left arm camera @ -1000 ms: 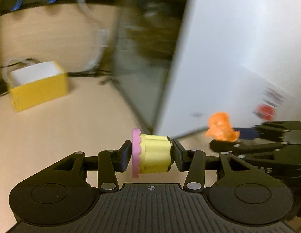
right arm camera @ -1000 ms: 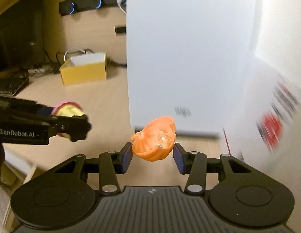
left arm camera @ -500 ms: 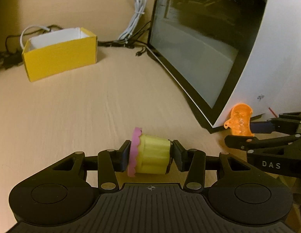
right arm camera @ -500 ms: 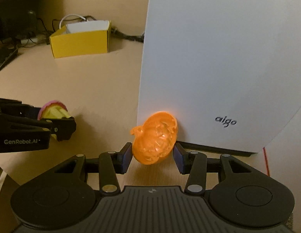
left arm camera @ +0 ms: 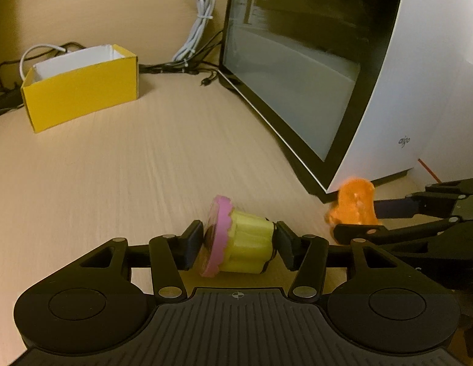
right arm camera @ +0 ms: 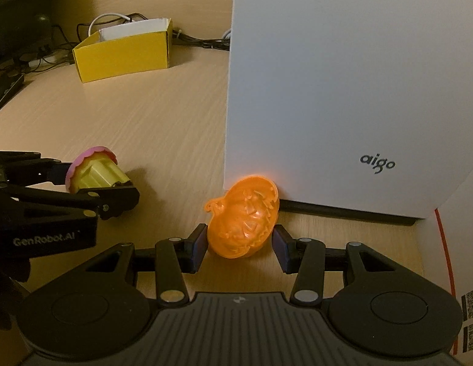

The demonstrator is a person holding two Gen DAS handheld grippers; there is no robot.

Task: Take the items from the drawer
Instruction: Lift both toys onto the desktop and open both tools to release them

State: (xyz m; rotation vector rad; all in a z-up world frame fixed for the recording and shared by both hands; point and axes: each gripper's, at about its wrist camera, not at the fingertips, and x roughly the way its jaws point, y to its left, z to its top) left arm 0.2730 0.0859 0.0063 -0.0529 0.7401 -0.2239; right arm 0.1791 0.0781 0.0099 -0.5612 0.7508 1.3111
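Note:
A yellow toy cupcake with a pink top (left arm camera: 242, 250) lies tilted on its side on the wooden table (left arm camera: 145, 167). It sits between the fingers of my left gripper (left arm camera: 239, 239), whose jaws are opening, with a small gap at the right pad. An orange toy pumpkin (right arm camera: 242, 216) stands on edge by the corner of the white computer case (right arm camera: 328, 91). It is between the fingers of my right gripper (right arm camera: 240, 241), whose jaws are opening slightly. The cupcake (right arm camera: 93, 174) and the left gripper (right arm camera: 93, 184) show at the left of the right wrist view. No drawer is in view.
The computer case's dark glass side (left arm camera: 297, 76) rises just right of the cupcake. A yellow open box (left arm camera: 81, 88) stands at the far left. Cables (left arm camera: 197, 30) lie behind it along the wall. Bare table spreads between the box and the grippers.
Both grippers came down to the table beside the case. The left fingers have spread and the cupcake has tipped over between them. The pumpkin now looks blurred between the right fingers.

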